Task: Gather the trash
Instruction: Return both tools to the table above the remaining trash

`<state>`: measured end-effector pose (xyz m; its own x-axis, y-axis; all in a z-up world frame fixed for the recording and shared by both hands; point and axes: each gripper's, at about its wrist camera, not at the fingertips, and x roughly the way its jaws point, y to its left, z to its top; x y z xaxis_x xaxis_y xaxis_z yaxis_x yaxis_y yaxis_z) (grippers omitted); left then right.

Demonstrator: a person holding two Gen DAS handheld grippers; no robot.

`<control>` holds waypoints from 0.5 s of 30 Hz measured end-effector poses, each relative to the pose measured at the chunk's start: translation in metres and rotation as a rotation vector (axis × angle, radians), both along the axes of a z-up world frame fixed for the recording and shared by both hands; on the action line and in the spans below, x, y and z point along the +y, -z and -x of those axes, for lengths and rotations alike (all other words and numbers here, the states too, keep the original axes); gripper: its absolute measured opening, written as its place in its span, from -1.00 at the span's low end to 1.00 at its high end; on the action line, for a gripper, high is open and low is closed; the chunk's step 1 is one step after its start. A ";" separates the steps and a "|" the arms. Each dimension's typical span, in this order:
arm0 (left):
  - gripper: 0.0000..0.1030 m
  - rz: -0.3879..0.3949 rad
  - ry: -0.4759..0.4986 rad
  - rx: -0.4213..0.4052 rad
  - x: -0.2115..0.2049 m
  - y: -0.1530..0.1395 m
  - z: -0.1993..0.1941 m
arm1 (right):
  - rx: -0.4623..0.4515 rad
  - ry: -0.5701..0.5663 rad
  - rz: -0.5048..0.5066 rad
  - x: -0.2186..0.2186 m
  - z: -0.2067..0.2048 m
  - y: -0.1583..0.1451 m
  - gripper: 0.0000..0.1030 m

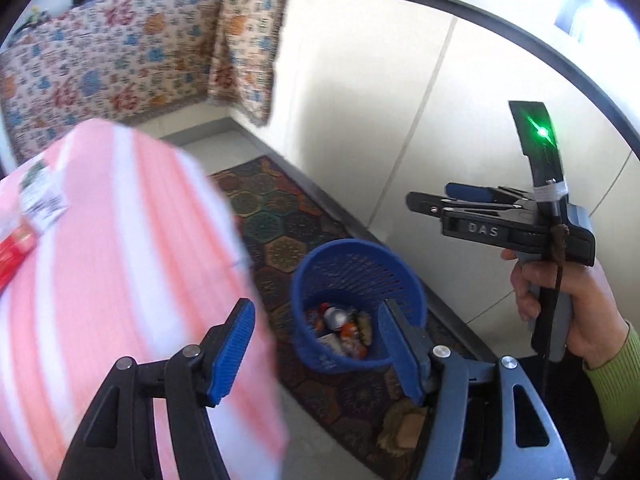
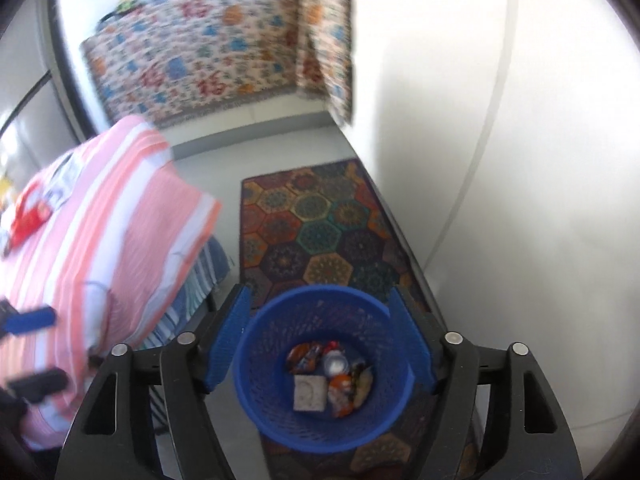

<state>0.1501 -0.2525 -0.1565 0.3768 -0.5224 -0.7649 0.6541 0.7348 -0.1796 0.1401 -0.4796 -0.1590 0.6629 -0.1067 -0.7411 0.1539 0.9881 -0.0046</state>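
Down on the patterned rug (image 2: 316,232) stands a blue mesh basket (image 2: 320,420), already holding a few wrappers (image 2: 344,394), a small can (image 2: 335,364) and a pale square scrap (image 2: 309,393). More litter lies well apart from it, up on the pink striped cloth (image 1: 120,248) to the left: a red packet (image 1: 16,248) and a printed paper label (image 1: 42,200), touching or nearly so near the far edge.

Both tongs are empty. The left gripper (image 1: 316,354) has its blue pads spread wide, one over the cloth and one over the basket rim. The right gripper (image 2: 320,346) hangs directly above the basket, its fingers wide apart either side of the rim and holding nothing; from the left view it looks narrower, seen side-on, so I trust its own camera.

I'd judge the packet and label to be feather-light, limp and a bit slick, so they will crumple or slide rather than resist. The soft cloth beneath gives, which makes pinching a flat sheet awkward. Best to take the packet by a raised edge or corner, and catch the label where it lifts off the fabric.
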 end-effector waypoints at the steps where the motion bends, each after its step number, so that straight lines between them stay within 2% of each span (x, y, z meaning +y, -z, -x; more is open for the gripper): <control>1: 0.28 -0.009 -0.028 -0.007 0.016 -0.001 -0.001 | -0.004 -0.033 0.021 0.014 -0.002 0.000 0.47; 3: 0.28 -0.036 -0.100 -0.017 0.054 0.001 -0.002 | -0.007 -0.109 0.044 0.047 -0.004 0.002 0.48; 6: 0.28 -0.054 -0.205 -0.019 0.110 0.003 -0.006 | -0.001 -0.214 0.023 0.097 -0.007 0.003 0.48; 12: 0.28 -0.119 -0.369 -0.049 0.212 0.012 -0.018 | 0.023 -0.403 -0.060 0.211 -0.013 0.004 0.77; 15: 0.28 -0.131 -0.437 -0.036 0.257 0.018 -0.028 | 0.066 -0.460 -0.058 0.265 -0.028 0.013 0.78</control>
